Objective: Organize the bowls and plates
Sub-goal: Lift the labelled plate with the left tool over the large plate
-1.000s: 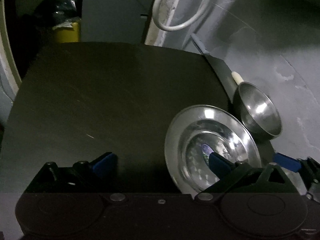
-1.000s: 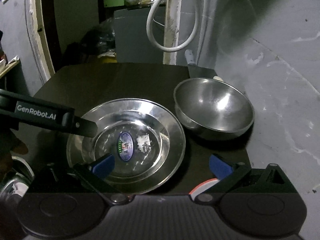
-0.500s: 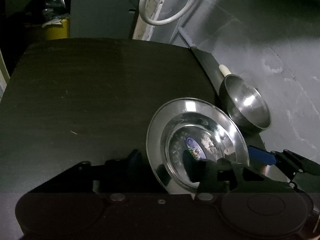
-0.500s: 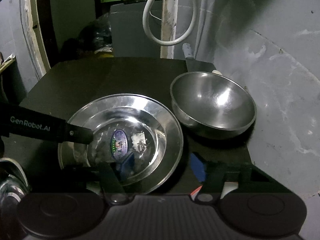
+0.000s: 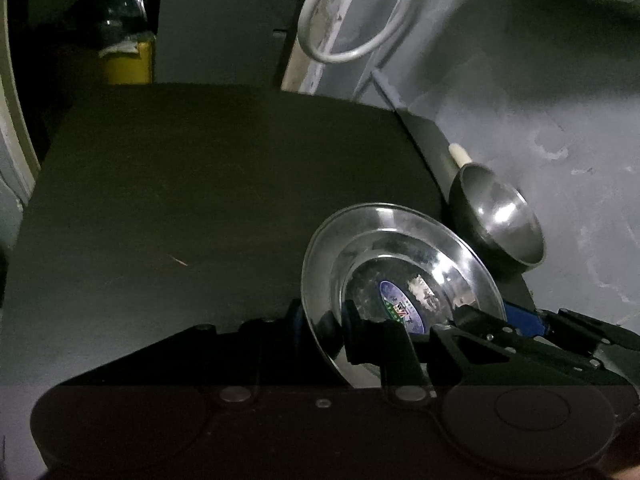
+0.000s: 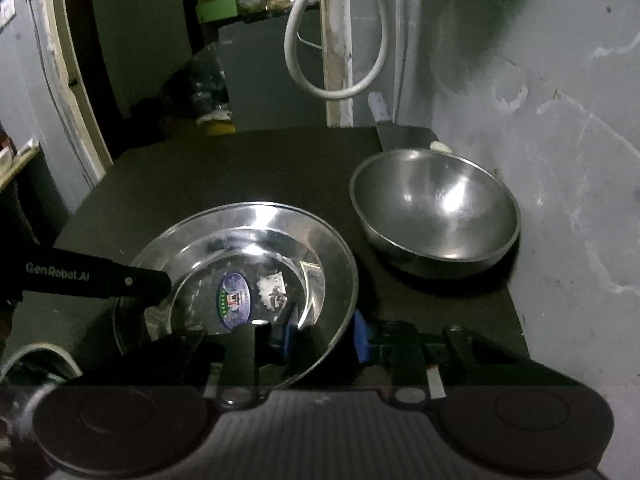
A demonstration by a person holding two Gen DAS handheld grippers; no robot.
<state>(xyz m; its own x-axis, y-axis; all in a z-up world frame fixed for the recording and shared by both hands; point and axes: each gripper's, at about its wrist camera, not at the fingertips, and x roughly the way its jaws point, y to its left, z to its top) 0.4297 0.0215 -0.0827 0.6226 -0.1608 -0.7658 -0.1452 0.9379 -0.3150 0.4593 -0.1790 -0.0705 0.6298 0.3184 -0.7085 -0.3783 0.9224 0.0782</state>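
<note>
Steel plate (image 6: 248, 256): sits on the dark surface (image 5: 200, 184), near its right edge; a round sticker and a scrap of white residue lie in the well.
Left claw (image 5: 320, 320): jaws have just been closing; they now pinch the plate's near-left rim, one blue pad under the rim and one finger inside the well. In the right wrist view it reaches in from the left, its tip on the plate's left rim (image 6: 156, 284).
Right claw (image 6: 320, 332): jaws have just been closing; they now clamp the plate's near-right rim, one blue pad inside the well and one outside the rim. In the left wrist view it shows at the plate's right edge (image 5: 520, 320).
Steel bowl (image 6: 436, 208): upright on the surface, just beyond and to the right of the plate, close to the grey wall (image 6: 560, 160); whether it touches the plate, I cannot tell.
White hose (image 6: 336, 40): hangs in a loop behind the surface.
Light: dim, details in the shadows unclear.
</note>
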